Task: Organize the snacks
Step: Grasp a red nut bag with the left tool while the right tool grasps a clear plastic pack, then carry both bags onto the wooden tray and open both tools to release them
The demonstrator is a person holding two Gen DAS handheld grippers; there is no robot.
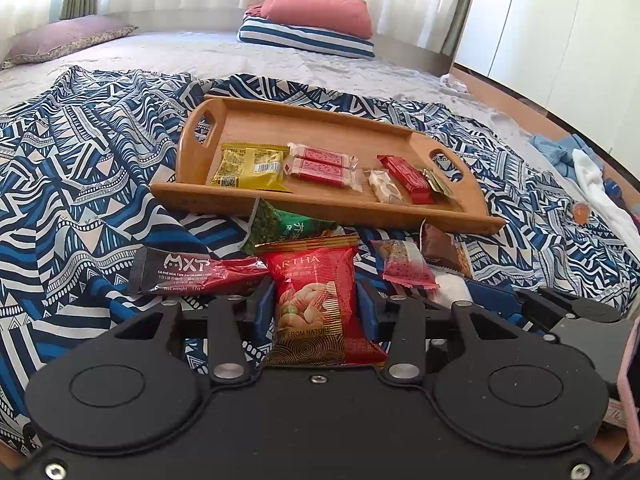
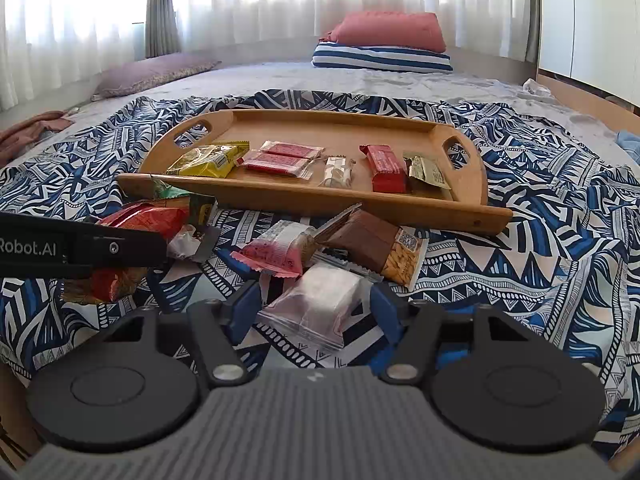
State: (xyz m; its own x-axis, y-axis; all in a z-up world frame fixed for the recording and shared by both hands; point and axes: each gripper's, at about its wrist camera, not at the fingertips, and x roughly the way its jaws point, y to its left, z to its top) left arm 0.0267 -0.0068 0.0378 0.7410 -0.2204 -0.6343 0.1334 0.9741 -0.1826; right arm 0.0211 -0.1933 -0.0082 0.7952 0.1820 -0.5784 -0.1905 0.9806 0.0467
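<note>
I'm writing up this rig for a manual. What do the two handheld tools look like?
Both share a build: two round black discs at the base, black link arms with silver pivot pins, and blue fingers. The left tool has a smooth black body; the right tool has a ribbed grey one. Seen from the right wrist, the left tool's black side carries white "Robot.AI" lettering.

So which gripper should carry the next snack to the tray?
Left. The left gripper is already shut on the red nut packet, facing the wooden tray. The right gripper's pads only flank the clear packet, with gaps showing.
</note>
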